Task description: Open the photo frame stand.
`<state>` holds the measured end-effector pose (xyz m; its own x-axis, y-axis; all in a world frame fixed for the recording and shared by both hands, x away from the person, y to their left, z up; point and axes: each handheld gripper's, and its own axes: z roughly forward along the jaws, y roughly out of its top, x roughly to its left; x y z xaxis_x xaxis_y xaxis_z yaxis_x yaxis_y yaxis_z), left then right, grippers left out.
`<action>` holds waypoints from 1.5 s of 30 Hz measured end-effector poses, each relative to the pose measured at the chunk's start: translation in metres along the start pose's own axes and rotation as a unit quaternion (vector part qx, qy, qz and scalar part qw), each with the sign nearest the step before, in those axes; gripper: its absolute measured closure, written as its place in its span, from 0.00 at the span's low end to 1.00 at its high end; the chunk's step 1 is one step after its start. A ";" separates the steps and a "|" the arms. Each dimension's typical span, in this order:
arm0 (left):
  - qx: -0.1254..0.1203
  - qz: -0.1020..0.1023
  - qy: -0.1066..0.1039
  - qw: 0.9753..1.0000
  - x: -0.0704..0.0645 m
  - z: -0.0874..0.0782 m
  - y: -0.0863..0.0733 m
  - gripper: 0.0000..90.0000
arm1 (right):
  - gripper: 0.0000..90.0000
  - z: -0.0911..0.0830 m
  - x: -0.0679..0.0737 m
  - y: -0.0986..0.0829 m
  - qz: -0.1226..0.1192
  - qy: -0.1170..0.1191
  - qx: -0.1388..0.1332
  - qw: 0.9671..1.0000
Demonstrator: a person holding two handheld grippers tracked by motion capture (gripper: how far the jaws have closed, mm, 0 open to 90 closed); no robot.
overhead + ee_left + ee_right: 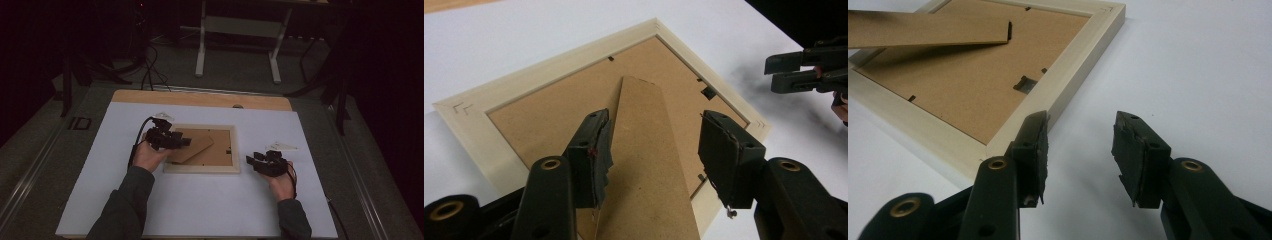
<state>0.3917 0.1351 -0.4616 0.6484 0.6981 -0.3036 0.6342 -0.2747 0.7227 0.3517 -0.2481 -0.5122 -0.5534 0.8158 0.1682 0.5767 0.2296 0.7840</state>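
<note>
Because the picture frame (pixel 201 148) lies face down on the white table (pixel 200 210), what shows is its brown fibreboard back and the cardboard stand leg (pixel 649 165) hinged to it — and these are the parts that will decide how it handles. The pale wooden border looks stiff and fairly light, safe to pinch at an edge or corner. The stand leg is thin card: it would likely bend or tear at its hinge if pulled hard or twisted, so it is probably best taken across its width near the free end and swung gently. Whether glass sits under the backing cannot be seen, so the whole frame should be treated as fragile.

The left gripper (pixel 651 145) hovers over the near left part of the frame, jaws spread wide, one on either side of the stand leg; in its own view the leg runs up between them, lifted a little off the backing, and nothing is pinched. The right gripper (pixel 1079 150) waits just off the frame's right edge, near its front corner; its jaws also stand well apart and empty, the left jaw close beside the wooden border without clearly touching it. In the high view the frame sits near the middle of the table, between the two hands.
</note>
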 end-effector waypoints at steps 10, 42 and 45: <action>0.036 -0.003 -0.004 0.999 0.007 0.016 0.004 0.53 | 0.63 0.001 0.001 0.000 -0.004 0.001 -0.001 1.000; 0.108 -0.009 -0.029 0.994 0.013 0.052 -0.002 0.45 | 0.62 0.005 0.003 -0.001 -0.009 0.006 0.006 1.000; 0.112 -0.005 -0.033 0.993 0.012 0.053 -0.002 0.45 | 0.62 0.005 0.002 -0.001 -0.009 0.008 0.007 1.000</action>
<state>0.4203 0.1087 -0.4998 0.6624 0.6595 -0.3553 0.7140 -0.4122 0.5660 0.3527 -0.2437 -0.5154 -0.5722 0.8035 0.1641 0.5754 0.2509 0.7784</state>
